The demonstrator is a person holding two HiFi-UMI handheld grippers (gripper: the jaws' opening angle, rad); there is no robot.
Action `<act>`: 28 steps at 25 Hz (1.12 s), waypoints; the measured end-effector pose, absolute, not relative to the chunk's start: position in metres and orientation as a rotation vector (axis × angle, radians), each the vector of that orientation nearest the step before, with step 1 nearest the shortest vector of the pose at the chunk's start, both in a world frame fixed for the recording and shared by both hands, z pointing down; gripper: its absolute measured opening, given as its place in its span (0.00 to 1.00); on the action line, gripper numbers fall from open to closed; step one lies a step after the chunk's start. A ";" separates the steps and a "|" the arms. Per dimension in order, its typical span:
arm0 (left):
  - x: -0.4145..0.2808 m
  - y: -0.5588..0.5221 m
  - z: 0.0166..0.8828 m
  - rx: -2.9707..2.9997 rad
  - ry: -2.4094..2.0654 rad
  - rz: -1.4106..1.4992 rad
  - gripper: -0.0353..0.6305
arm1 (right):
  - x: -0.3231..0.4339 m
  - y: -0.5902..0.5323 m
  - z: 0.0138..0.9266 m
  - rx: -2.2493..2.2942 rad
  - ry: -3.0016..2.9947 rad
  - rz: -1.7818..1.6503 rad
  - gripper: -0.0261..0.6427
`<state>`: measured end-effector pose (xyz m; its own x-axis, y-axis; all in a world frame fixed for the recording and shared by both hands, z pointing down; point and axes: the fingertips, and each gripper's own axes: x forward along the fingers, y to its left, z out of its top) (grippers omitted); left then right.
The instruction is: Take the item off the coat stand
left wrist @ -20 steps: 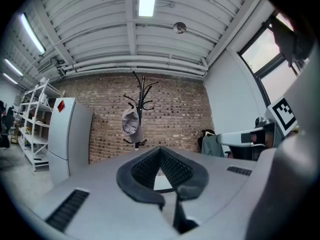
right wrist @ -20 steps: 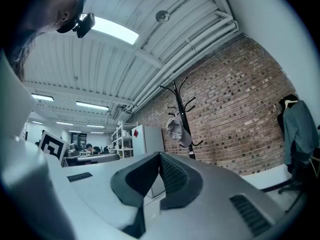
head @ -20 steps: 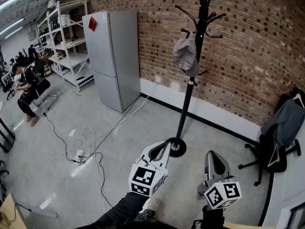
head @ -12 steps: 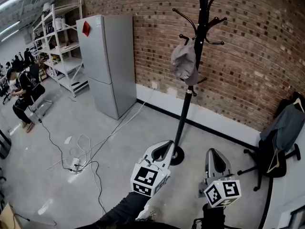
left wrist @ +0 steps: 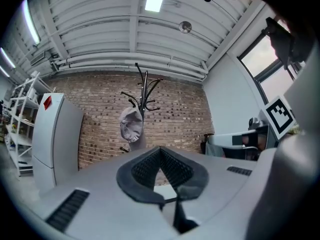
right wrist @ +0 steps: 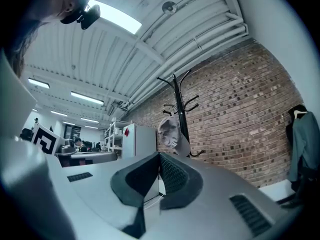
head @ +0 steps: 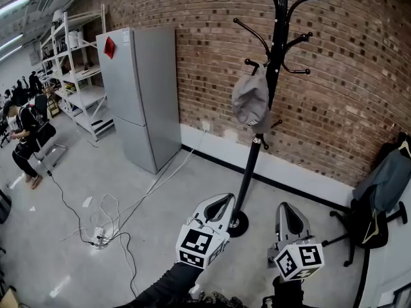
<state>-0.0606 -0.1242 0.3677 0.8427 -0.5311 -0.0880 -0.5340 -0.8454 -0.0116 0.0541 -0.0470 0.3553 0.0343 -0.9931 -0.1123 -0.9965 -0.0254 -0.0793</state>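
Cap [head: 250,104] retrieval: I judge this the approach stage, with nothing gripped yet.

Nearest me, the left gripper [head: 221,202] and right gripper [head: 287,210] sit low and side by side, noses aimed toward the stand. Each gripper view shows its jaws pressed together, pads meeting at the tip, with nothing between them.

Beyond them comes the floor [head: 96,172], then the round base [head: 237,223] of the coat stand [head: 277,50], which stands close in front of the brick wall [head: 347,76]. In the head view the left gripper's nose overlaps the base. I read that as line of sight only, and judge both grippers well apart from the stand.

Cap hangs from a hook [head: 252,63] on the left of the pole [head: 250,165], well above the grippers.
- Long axis is near vertical: the top end is caught at the hook and the body droops along the pole.
- The lower end carries a pale label [head: 252,122], near a short peg [head: 276,124].
- The rounded crown faces left, away from the pole.
- I cannot tell which end is the brim.

Next move, as I judge it:
- Close the distance and raise one gripper to cap height.
- Spread its jaws and pinch the loose lower edge.
- Lift upward before pulling away, so the fabric clears the upturned hook tip.
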 end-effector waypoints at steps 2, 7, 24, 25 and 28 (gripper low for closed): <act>-0.058 -0.137 0.368 -2.981 0.882 0.138 0.07 | 0.055 -0.059 0.354 -2.154 2.104 0.049 0.05; -0.039 -0.159 0.369 -2.984 0.892 0.120 0.06 | 0.071 -0.082 0.351 -2.153 2.118 0.056 0.05; 0.073 -0.248 0.376 -2.893 1.169 0.121 0.07 | 0.202 -0.195 0.357 -1.976 2.306 0.038 0.05; 0.078 -0.252 0.375 -2.883 1.191 0.122 0.06 | 0.208 -0.201 0.357 -1.958 2.322 0.038 0.05; 0.092 -0.262 0.374 -2.851 1.248 0.131 0.07 | 0.223 -0.216 0.359 -1.899 2.371 0.034 0.05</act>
<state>0.0923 -0.2617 0.3745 0.6756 -0.7320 -0.0878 -0.7343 -0.6788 0.0092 0.2231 -0.2161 0.3592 -0.2152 -0.9720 -0.0945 -0.9743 0.2203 -0.0469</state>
